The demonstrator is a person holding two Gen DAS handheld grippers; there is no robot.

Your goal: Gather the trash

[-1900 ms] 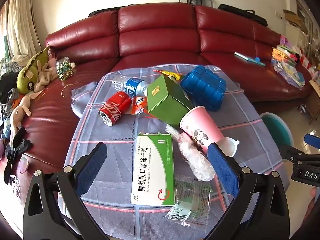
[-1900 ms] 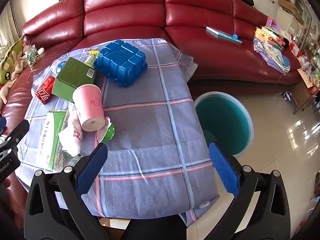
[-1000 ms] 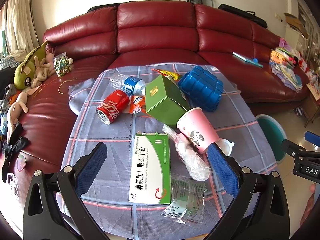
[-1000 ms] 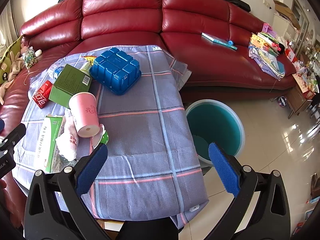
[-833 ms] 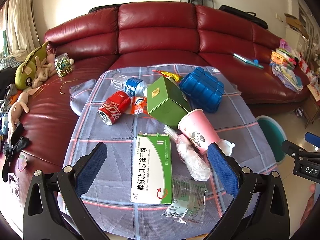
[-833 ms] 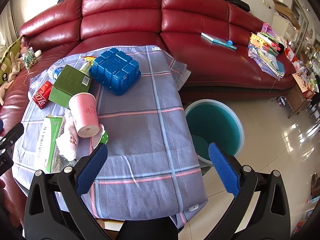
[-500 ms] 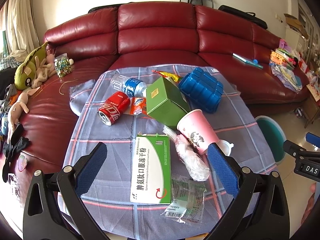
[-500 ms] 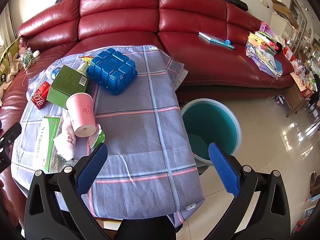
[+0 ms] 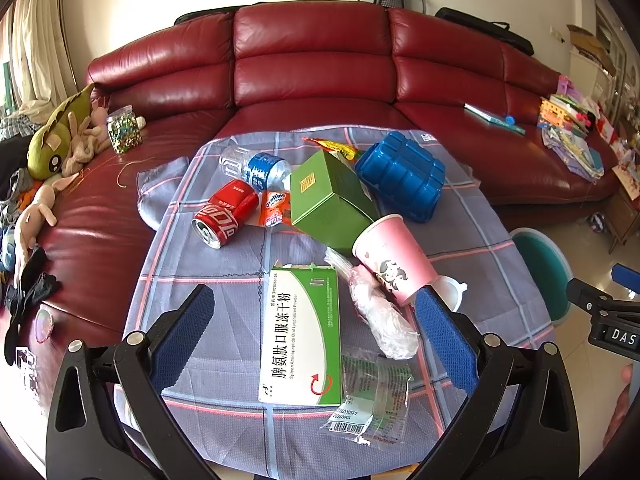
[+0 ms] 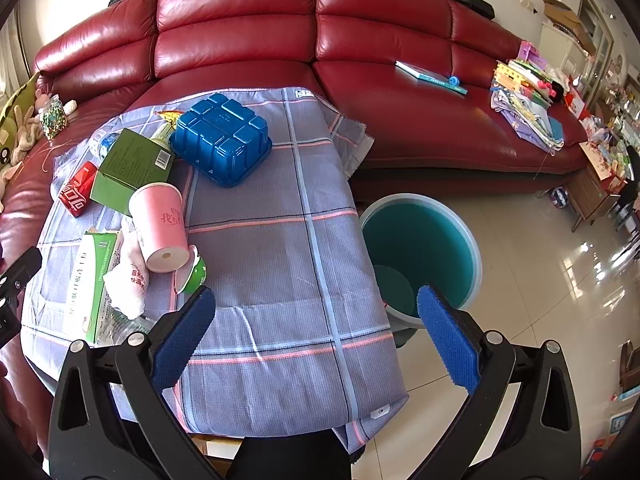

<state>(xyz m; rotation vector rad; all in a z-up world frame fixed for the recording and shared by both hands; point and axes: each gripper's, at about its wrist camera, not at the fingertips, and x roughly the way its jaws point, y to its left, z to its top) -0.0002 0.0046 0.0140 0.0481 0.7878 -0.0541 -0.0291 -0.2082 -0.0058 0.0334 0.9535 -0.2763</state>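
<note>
Nothing on the surface (image 9: 224,264) has moved, only my views slid a bit, so both my left claw (image 9: 312,336) and right claw (image 10: 316,332) hang wide open, holding nothing, and all the trash still waits for the teal bin (image 10: 468,240).

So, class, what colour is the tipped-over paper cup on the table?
Pink, with a small cartoon print; the paper cup shows best in the left wrist view.

Trash-strewn checked tablecloth (image 10: 280,264) over table
</note>
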